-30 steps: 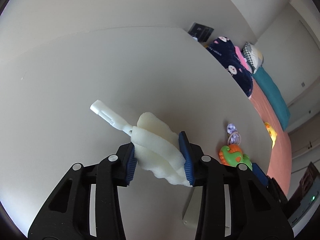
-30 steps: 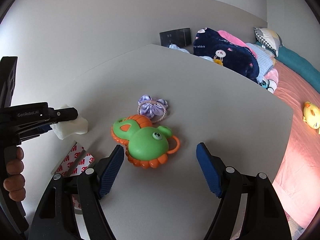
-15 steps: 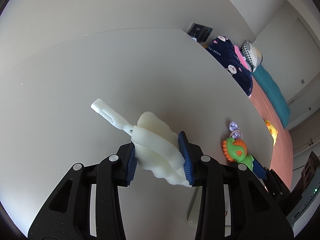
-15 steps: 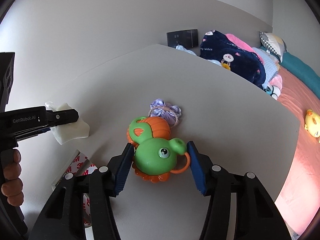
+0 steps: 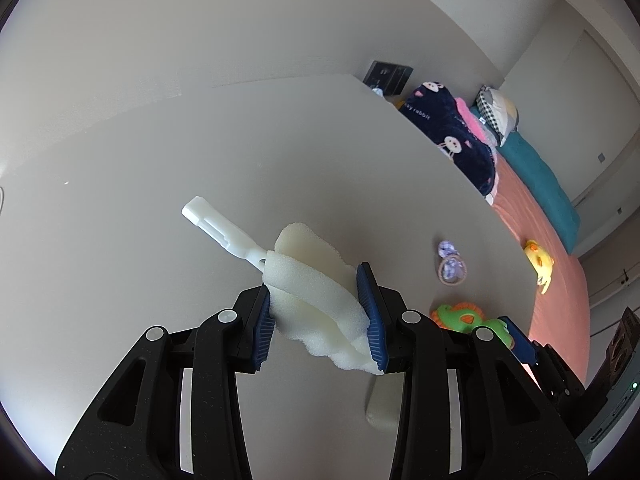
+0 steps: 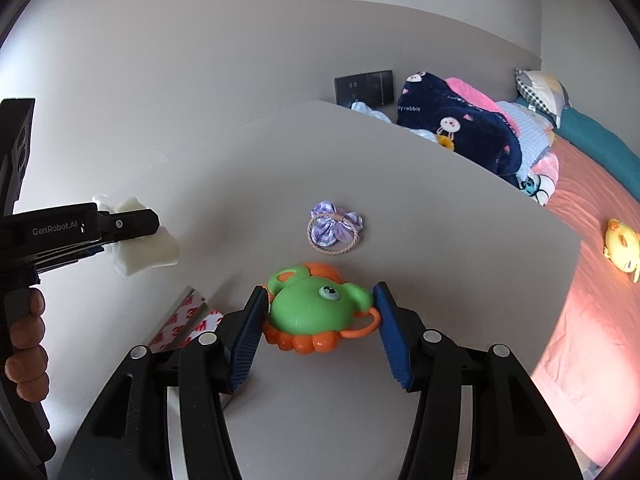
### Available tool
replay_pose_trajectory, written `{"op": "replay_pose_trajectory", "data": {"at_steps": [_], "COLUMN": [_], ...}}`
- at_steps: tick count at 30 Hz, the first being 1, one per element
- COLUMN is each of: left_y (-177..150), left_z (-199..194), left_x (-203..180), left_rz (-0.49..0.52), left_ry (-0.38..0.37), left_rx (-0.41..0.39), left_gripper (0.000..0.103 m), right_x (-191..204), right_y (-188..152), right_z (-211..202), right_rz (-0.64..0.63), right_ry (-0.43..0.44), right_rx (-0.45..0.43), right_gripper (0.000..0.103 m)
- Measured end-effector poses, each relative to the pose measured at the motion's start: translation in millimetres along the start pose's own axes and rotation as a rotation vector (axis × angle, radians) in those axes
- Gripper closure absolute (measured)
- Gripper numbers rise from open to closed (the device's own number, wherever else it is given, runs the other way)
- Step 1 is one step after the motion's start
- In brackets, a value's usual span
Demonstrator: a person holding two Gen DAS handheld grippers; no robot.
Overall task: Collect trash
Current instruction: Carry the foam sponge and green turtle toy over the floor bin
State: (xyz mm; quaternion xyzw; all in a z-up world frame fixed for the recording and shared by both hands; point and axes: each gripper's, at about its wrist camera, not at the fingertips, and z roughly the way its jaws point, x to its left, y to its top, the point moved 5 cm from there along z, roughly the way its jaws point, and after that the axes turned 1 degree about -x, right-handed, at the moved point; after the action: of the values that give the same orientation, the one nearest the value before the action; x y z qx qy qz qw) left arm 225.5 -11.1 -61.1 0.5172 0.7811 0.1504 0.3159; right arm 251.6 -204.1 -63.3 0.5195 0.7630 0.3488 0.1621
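Observation:
My left gripper is shut on a white foam sponge head with a white plastic stem and holds it above the grey table. It also shows at the left of the right wrist view, with the sponge in it. My right gripper is shut on a green and orange plastic toy that rests on the table. The same toy shows in the left wrist view. A purple hair tie with a bow lies just beyond the toy.
A strip of 3M tape backing lies on the table by my right gripper's left finger. A bed with a navy blanket, pillows and a yellow plush lies past the table's right edge. A dark wall panel stands behind.
My right gripper moved forward around the green toy and closed on it. My left gripper kept hold of the sponge and shifted only slightly.

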Motion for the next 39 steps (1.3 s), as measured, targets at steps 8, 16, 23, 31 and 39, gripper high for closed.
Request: {"op": "replay_pose_trajectory", "data": {"at_steps": [8,16,23,31,39], "left_y": [-6,-17,-38,-66,-94], "left_z": [-26,-55,-72,-86,-88], "left_x": [-5,-20,-39,-71,-104], "left_rz": [0.011,0.047,0.096,0.164,0.224], "left_ry": [-0.013,-0.042,-0.070,-0.114,-0.162], "left_rx": [-0.025,-0.050,-0.047,-0.039,-0.011], "left_gripper": [0.065,0.065,0.065,0.065,0.065], "right_x": [-2,-1,-8,-25,-50], "right_y": [-5,-15,-30,-53,-79], "right_z": [-34,-71,-106,-144,-177], "right_rz": [0.028,0.033,0.054,0.091,0.133], "right_ry": [0.001,-0.016,-0.047,-0.088,-0.146], "right_rx": [-0.041,-0.074,-0.107,-0.140,-0.157], "right_gripper": [0.048,0.048,0.048,0.048,0.048]}}
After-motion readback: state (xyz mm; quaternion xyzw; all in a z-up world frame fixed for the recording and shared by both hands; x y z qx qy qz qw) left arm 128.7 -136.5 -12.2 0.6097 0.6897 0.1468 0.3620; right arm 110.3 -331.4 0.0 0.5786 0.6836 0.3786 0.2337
